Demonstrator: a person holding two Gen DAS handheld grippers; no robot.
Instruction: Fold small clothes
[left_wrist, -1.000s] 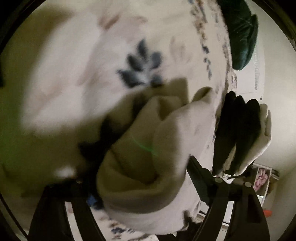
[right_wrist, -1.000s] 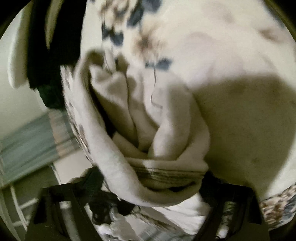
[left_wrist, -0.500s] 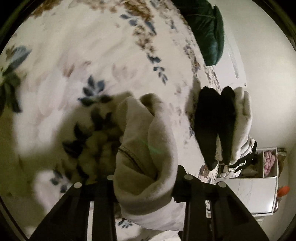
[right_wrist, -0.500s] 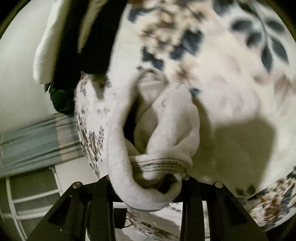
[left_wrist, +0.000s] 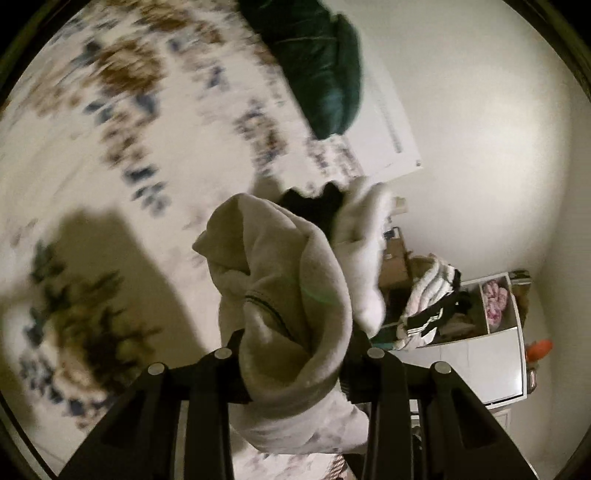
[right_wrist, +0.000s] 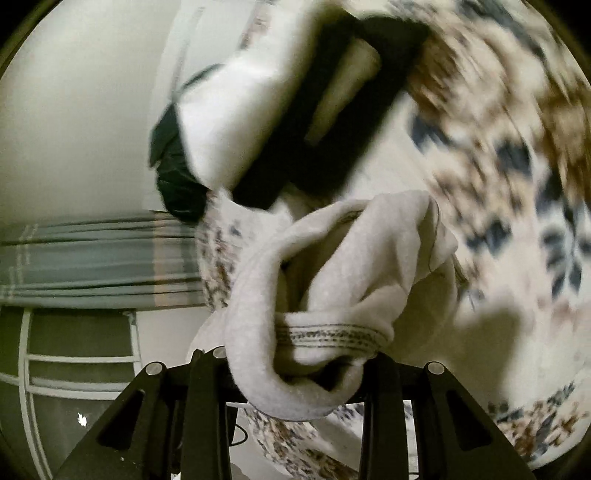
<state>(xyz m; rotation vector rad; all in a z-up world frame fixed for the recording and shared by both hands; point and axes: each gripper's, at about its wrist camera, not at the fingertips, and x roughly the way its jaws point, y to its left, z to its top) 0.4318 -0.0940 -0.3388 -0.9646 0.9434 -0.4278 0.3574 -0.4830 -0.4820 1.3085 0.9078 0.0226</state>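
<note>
A cream fleece garment hangs bunched above the floral bedspread. My left gripper is shut on one bunched end of it. In the right wrist view the same cream garment, with a stitched hem showing, is pinched by my right gripper, also shut on it. Both ends are lifted clear of the bed, and the cloth between the jaws hides the fingertips. A pile of folded black and white clothes lies on the bed beyond.
A dark green pillow lies at the bed's far edge. Beside the bed stand a white shelf unit and a heap of laundry. Grey-blue striped curtains and a window frame show at the left of the right wrist view.
Both grippers closed on the cream garment and rose with it off the bedspread. The bed now lies farther below, and more of the room's walls and furniture show.
</note>
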